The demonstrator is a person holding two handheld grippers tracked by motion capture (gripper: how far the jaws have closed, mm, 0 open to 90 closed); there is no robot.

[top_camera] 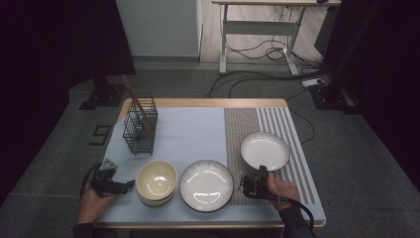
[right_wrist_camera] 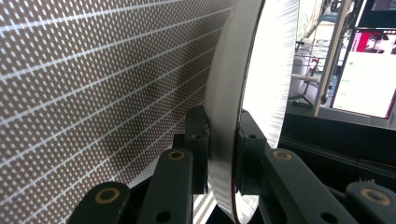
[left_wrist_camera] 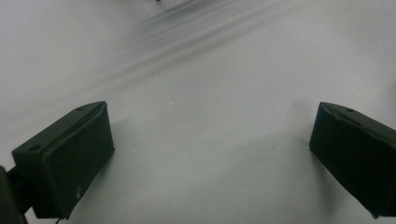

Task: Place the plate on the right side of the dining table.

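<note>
**Inspector:** High view first. Dim room, a desk with cables behind; the table (top_camera: 173,130) carries a pale mat and a striped placemat (top_camera: 297,148).

**Assistant:** Contents?

**Inspector:** A wire basket (top_camera: 140,126) with sticks, a cream bowl (top_camera: 156,181), a large plate (top_camera: 206,185), and a small plate (top_camera: 265,150) on the placemat. The right gripper (top_camera: 258,177) sits at the small plate's near rim; the left gripper (top_camera: 130,184) lies beside the bowl.

**Assistant:** Left gripper view?

**Inspector:** Jaws wide apart over bare mat, holding nothing.

**Assistant:** Right gripper view?

**Inspector:** Jaws clamped on the small plate's (right_wrist_camera: 233,93) rim, one pad under, one over. The plate is round, no long axis; its face points up, roughly level.

**Assistant:** Step?

**Inspector:** Grasp made, I judge. Next: lift without tilting, clear of the large plate.
</note>
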